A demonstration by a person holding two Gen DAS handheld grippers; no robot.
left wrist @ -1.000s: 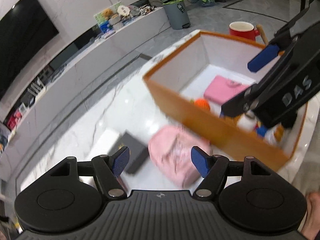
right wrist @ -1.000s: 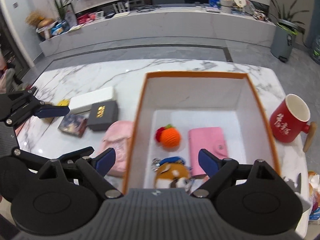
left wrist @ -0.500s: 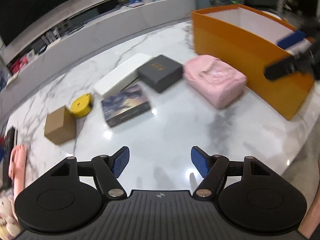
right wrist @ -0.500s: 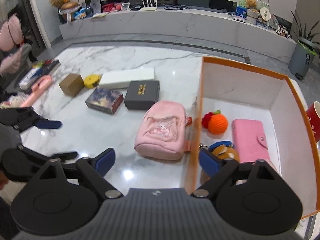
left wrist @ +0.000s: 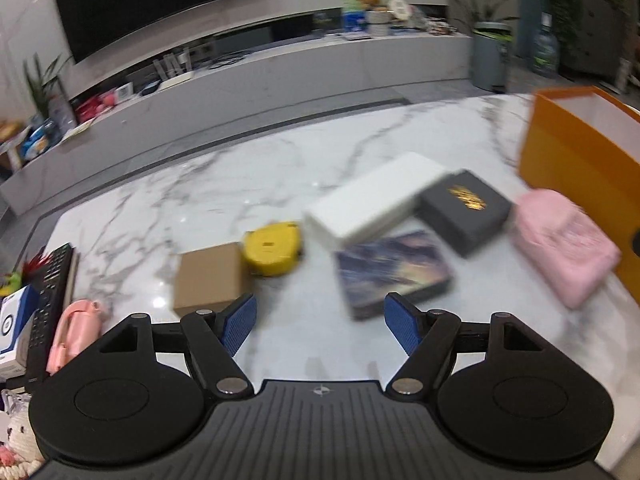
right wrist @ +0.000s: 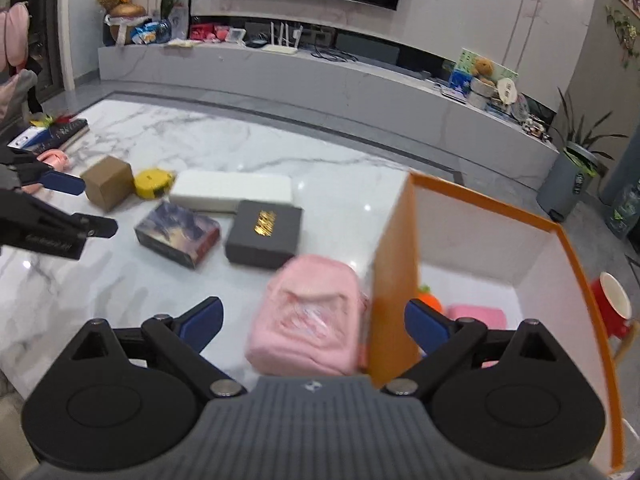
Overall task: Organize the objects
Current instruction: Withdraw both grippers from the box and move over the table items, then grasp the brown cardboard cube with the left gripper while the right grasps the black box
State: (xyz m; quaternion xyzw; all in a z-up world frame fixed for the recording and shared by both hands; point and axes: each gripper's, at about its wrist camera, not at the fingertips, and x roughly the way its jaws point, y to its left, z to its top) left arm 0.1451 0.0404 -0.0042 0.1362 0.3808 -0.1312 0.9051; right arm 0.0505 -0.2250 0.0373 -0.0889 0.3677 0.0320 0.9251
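An orange box point(right wrist: 394, 264) with a white inside stands at the right of the marble table; it holds an orange knitted toy point(right wrist: 429, 295) and a pink wallet point(right wrist: 476, 316). A pink pouch point(right wrist: 308, 320) lies against its left wall. Left of it lie a dark grey box point(right wrist: 264, 232), a printed box point(right wrist: 178, 236), a long white box point(right wrist: 232, 192), a yellow tape measure point(right wrist: 150, 182) and a brown carton point(right wrist: 108, 182). My right gripper point(right wrist: 314, 322) is open above the pouch. My left gripper point(left wrist: 320, 322) is open and empty, in front of the carton point(left wrist: 210, 280) and printed box point(left wrist: 394, 270).
A remote point(left wrist: 50, 300), a pink object point(left wrist: 74, 334) and a blue-white box point(left wrist: 12, 328) lie at the table's left edge. A red mug point(right wrist: 612, 306) stands right of the orange box. Behind the table runs a low TV cabinet point(right wrist: 320, 80).
Both grippers have drawn back and swung left, away from the orange box. The left one now faces the loose boxes; the right one faces the pink pouch. Both stay open.
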